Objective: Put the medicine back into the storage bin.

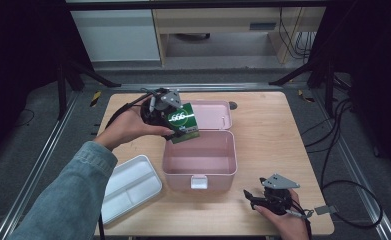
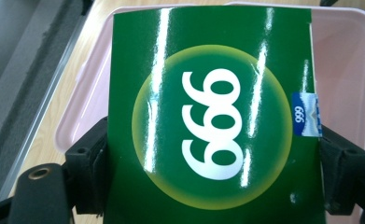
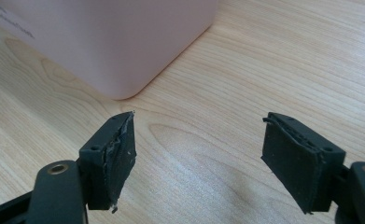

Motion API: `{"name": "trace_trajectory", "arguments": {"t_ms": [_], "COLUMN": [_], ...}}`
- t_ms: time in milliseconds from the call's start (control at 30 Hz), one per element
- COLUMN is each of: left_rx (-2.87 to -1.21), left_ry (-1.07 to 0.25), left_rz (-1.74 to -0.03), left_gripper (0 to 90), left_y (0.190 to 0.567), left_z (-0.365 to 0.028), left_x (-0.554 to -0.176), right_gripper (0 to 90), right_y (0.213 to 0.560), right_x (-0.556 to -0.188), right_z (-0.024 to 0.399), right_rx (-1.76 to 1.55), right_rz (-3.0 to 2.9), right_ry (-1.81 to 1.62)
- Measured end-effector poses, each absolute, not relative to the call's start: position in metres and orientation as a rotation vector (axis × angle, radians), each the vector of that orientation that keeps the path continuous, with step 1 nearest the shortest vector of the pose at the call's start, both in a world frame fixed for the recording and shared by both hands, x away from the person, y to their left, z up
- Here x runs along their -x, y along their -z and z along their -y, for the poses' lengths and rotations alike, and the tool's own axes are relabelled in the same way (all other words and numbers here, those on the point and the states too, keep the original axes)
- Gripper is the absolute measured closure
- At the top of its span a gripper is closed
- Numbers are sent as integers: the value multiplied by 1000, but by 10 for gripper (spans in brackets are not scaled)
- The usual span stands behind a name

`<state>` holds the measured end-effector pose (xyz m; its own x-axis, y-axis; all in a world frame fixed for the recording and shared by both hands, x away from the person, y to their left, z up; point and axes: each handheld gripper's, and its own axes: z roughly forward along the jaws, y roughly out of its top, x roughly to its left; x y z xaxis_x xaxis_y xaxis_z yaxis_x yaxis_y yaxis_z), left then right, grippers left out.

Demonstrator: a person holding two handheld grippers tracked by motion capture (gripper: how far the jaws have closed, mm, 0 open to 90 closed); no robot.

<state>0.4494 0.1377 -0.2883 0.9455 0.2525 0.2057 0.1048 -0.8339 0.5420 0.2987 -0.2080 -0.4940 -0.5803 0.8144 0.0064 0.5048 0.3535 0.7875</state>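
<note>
the left gripper point(image 1: 175, 120) has the green box point(image 1: 184, 122) pinched by its two side edges, jaws pressed on either side in the left gripper view, and it hangs just above the back rim of the open pink bin point(image 1: 199, 172) at centre frame. best now to bring it over the hollow, lower it level, and let go only once it rests (that glossy card looks slippery). the right gripper point(image 1: 253, 196), lower right, sits spread and empty on the table point(image 1: 268, 130).
</note>
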Motion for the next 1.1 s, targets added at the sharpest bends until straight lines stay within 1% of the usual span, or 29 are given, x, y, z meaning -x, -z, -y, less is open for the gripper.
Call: {"name": "trace_trajectory", "arguments": {"t_ms": [67, 100, 133, 500, 1100], "left_rx": [-2561, -2561, -2566, -2604, -2607], "left_ry": [-350, -350, -333, -267, -184], "left_rz": [-219, -219, -203, -78, 46], "left_gripper": [165, 165, 165, 165, 164], "left_y": [291, 291, 294, 312, 326], "left_z": [-124, -124, -116, -73, -31], "left_x": [-450, -450, -451, -452, -450], "right_gripper": [258, 259, 262, 278, 281], "right_y": [494, 495, 495, 494, 494], "right_x": [-299, -299, -299, -298, -293], "right_z": [208, 208, 208, 211, 219], "right_rx": [-1161, -1163, -1164, -1171, -1197], "right_rz": [-2235, -2234, -2233, -2221, -2203], "right_ry": [-1088, -1087, -1089, -1098, -1089]}}
